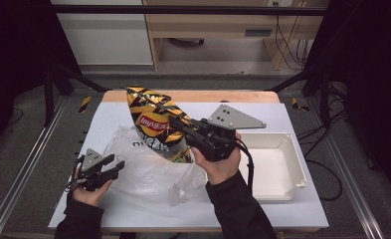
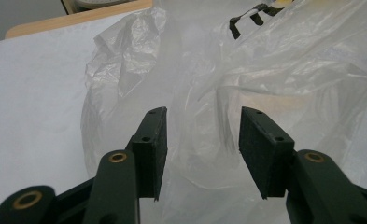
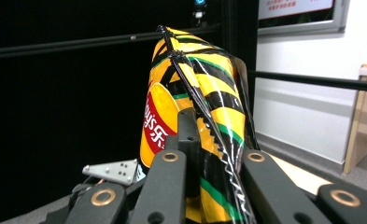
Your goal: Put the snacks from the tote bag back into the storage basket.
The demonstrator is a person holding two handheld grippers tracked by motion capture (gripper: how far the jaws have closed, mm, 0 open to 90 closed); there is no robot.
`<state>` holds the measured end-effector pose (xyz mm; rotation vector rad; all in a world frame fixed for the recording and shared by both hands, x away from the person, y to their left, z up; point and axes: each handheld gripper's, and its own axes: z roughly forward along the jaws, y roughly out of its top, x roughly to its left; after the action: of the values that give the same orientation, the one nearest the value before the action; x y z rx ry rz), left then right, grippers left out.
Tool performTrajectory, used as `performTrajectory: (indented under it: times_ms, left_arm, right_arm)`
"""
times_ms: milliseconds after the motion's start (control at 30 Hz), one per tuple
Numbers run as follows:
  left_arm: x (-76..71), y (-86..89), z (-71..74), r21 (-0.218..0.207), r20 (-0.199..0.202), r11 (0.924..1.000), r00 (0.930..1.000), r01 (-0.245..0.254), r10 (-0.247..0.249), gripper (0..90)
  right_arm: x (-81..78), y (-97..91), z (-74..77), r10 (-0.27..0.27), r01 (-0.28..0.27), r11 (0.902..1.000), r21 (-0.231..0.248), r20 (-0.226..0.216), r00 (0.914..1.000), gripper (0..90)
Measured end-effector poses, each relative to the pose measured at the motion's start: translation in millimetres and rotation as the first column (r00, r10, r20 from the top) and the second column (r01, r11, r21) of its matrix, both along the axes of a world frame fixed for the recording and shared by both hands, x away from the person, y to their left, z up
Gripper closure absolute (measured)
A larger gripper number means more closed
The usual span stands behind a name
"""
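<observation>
**Crisp bag lifted clear of the plastic bag**

High view: my right gripper (image 1: 180, 127) pinches the yellow-and-black crisp bag (image 1: 155, 122) by one edge, holding it in the air above the clear plastic bag (image 1: 143, 167). The white tray (image 1: 282, 169) to the right is empty. My left gripper (image 1: 114, 166) sits at the plastic bag's left edge.

Left gripper view: its jaws stand parted with crumpled film lying between them, the pads (image 2: 155, 140) not pressing it. I cannot tell whether anything remains inside the plastic bag.

Right gripper view: the jaws are clamped on the crisp bag's crimped seam (image 3: 218, 154). That grip is thin; I judge a swing toward the tray could let the slick foil slip out.
</observation>
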<state>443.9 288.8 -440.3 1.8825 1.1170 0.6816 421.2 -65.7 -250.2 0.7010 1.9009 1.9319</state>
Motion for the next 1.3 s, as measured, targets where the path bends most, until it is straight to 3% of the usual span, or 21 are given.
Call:
performTrajectory:
  times_ms: [167, 500, 633, 933, 1300]
  left_arm:
    - [0.1, -0.3, 0.6, -0.004, 0.003, 1.0, 1.0, 0.001, -0.001, 52.3]
    - [-0.2, -0.1, 0.5, -0.017, 0.009, 0.9999, 1.0, 0.0, 0.0, 52.7]
    - [-0.3, 1.1, 0.8, -0.016, 0.013, 0.9999, 0.9999, 0.001, -0.001, 52.7]
    - [-2.7, 3.5, 3.7, -0.041, 0.031, 0.9991, 0.9995, 0.008, -0.007, 52.0]
    - [-9.3, 8.8, 12.4, -0.065, 0.073, 0.9979, 0.9972, -0.009, 0.014, 46.6]
  right_arm:
    - [1.4, 3.8, 4.8, -0.011, 0.011, 0.9999, 0.003, 0.01, 0.9999, 85.1]
    - [4.6, 46.4, -7.1, 0.062, -0.062, 0.998, -0.01, -0.01, 0.998, 85.3]
    - [2.8, 49.4, -3.8, 0.065, -0.065, 0.9977, -0.023, 0.004, 0.9979, 85.2]
    - [2.1, -4.2, 7.4, -0.049, 0.049, 0.9987, -0.01, 0.021, 0.9986, 85.3]
    - [-1.8, -74.5, 2.8, -0.197, 0.198, 0.9797, -0.033, 0.013, 0.9802, 85.3]
